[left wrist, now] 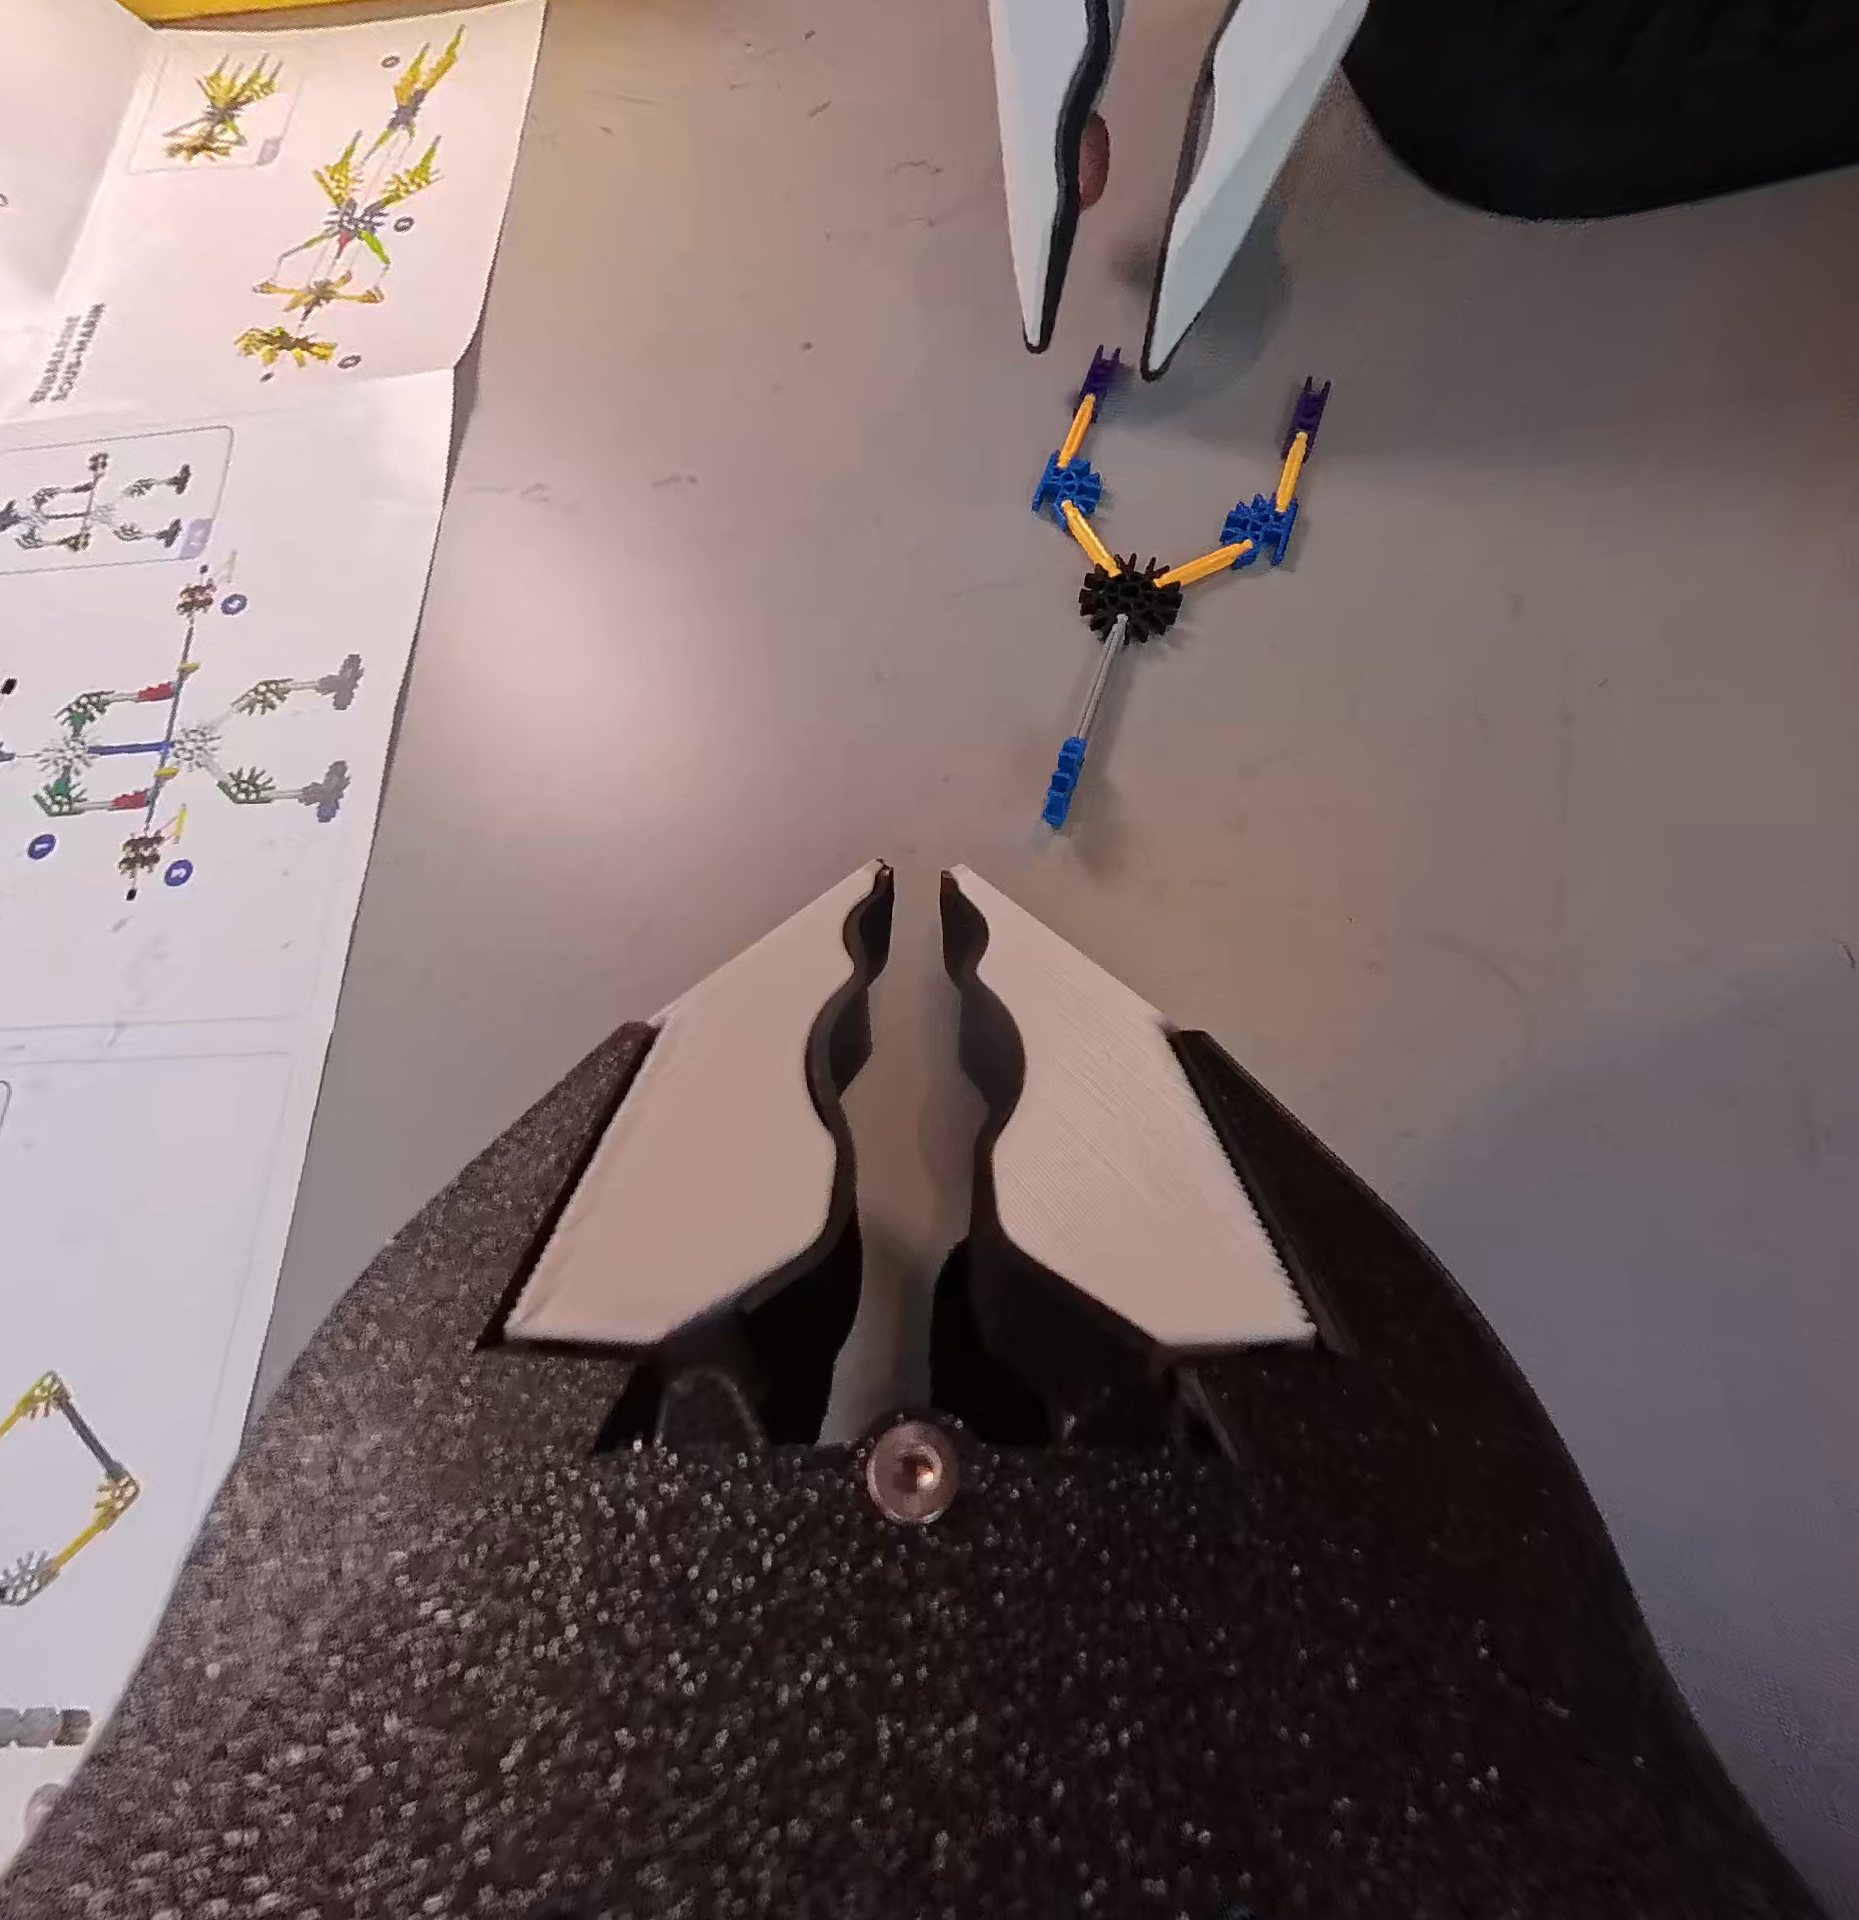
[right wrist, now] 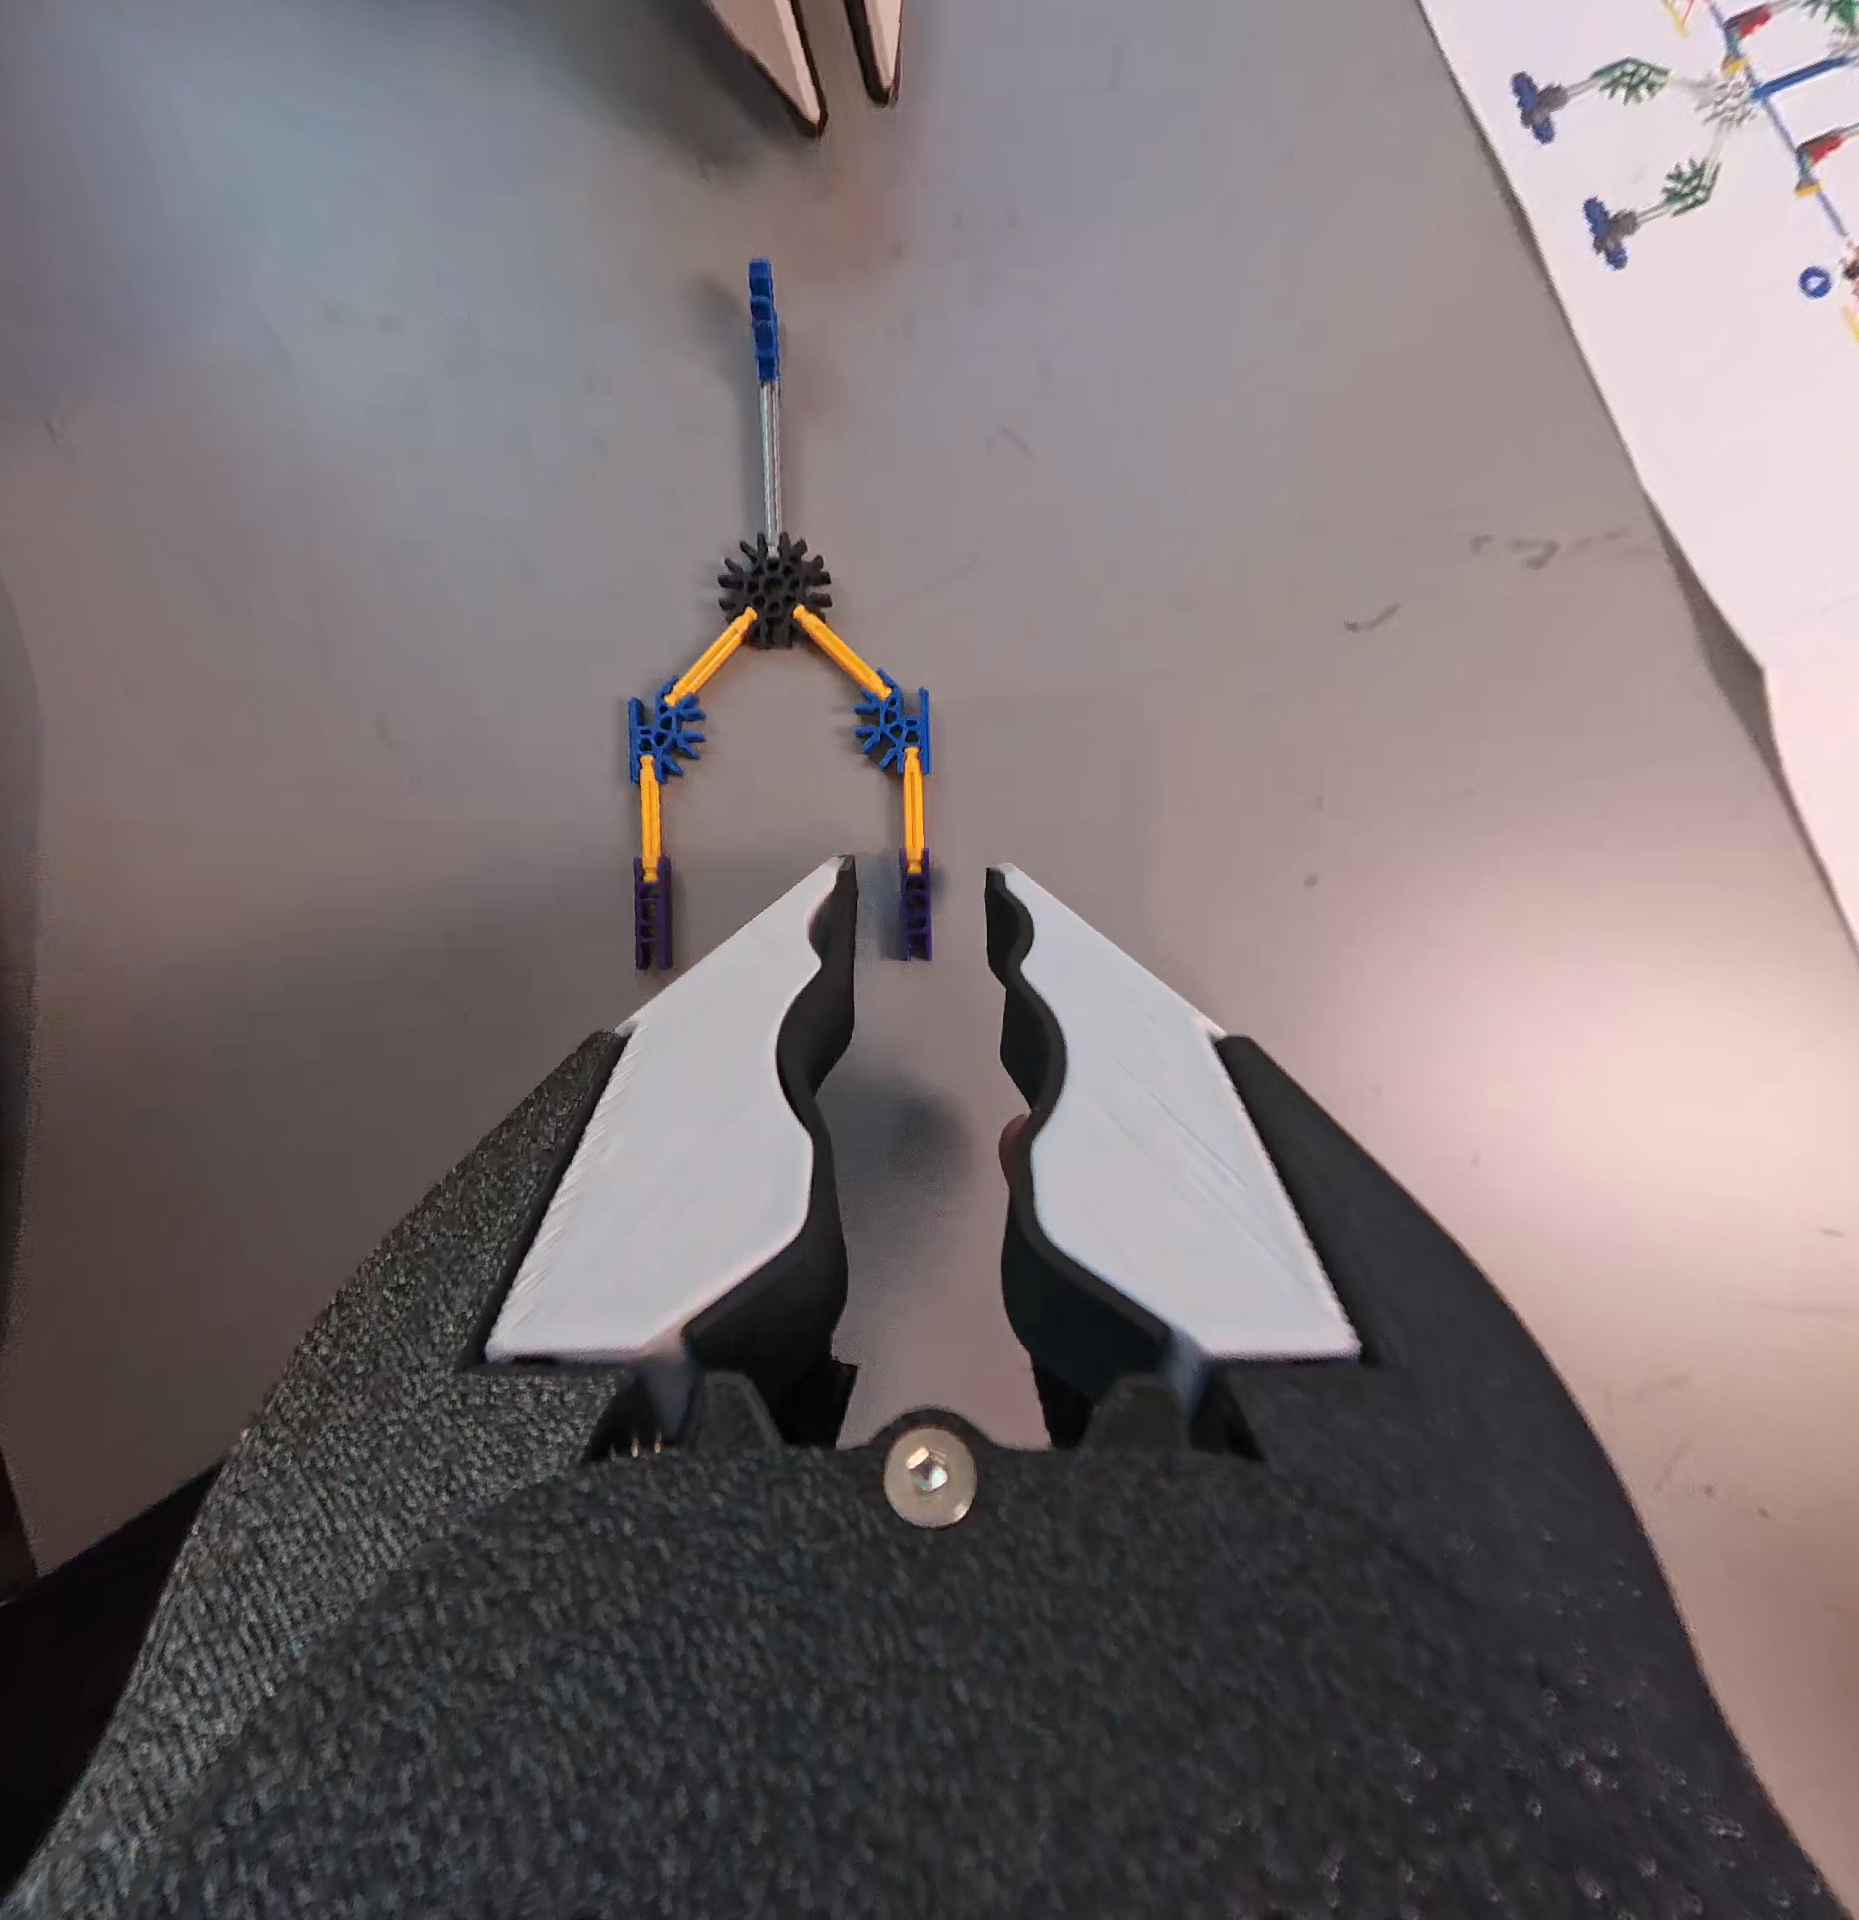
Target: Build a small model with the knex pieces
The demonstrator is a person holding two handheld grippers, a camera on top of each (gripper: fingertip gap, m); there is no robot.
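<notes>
A small rod-and-connector toy model lies flat on the grey table. It has a black round hub, yellow rods, blue connectors and two purple end pieces. It also shows in the right wrist view. My left gripper is empty, its tips only a narrow gap apart. It sits just short of the blue end connector on the grey rod. My right gripper is open, with one purple end piece lying between its tips, not squeezed. The right gripper also shows in the left wrist view, the left in the right wrist view.
A folded white instruction sheet with coloured drawings lies left of the model and shows at the right in the right wrist view. A black object sits at the far right. A yellow edge lies beyond the sheet. Across from one pair of fingers to the other is roughly 15 cm.
</notes>
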